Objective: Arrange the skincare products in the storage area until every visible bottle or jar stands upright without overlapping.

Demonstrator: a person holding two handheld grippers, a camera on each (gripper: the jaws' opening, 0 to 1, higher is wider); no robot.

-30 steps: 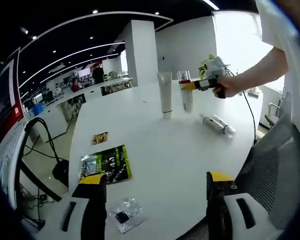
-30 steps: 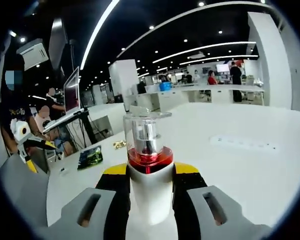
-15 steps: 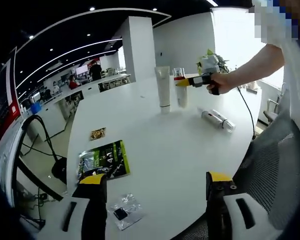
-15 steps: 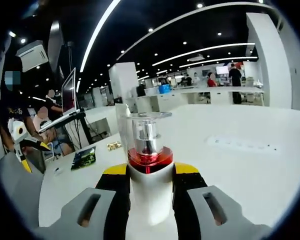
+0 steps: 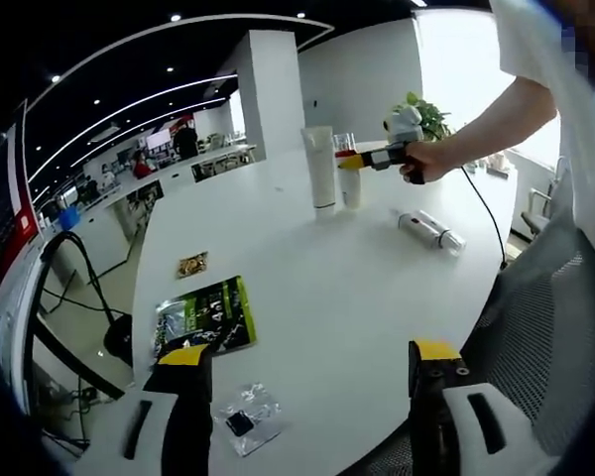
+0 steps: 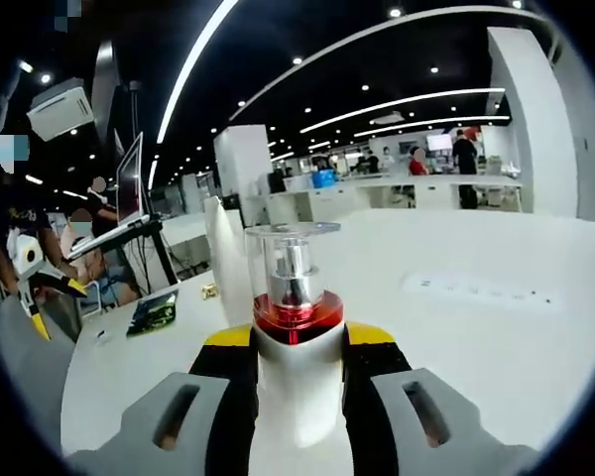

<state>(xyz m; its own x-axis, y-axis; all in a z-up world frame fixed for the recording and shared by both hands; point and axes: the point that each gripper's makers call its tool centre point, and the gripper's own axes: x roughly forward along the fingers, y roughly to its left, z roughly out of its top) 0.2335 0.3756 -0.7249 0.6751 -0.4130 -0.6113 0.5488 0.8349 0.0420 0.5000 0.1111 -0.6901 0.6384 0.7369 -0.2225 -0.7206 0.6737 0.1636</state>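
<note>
In the right gripper view, the right gripper [image 6: 297, 367] has its fingers [image 6: 236, 397] pinching the white body of a pump bottle [image 6: 296, 327], which stands upright between them with a red collar and a clear cap. Just behind the bottle on its left rises a white tube [image 6: 228, 263], close beside it; whether the two touch is hard to tell.

The left gripper view gives the wider scene. The left gripper [image 5: 302, 392] hangs over the near edge of the white surface [image 5: 327, 258] with its fingers [image 5: 188, 397] spread apart and nothing between them. Toward the far side of the surface, the person's hand [image 5: 421, 161] holds the right gripper [image 5: 362, 159] against the pump bottle [image 5: 349, 178], which stands upright just beside the tall white tube [image 5: 320, 169], itself standing cap down. To the right of them a slim white bottle [image 5: 429, 229] lies on its side, apart from the pair. Nearer the left edge lie a green packet [image 5: 206, 315], a small gold wrapper [image 5: 190, 265] beyond it, and a clear sachet [image 5: 244, 420] close to the left fingers.
</note>
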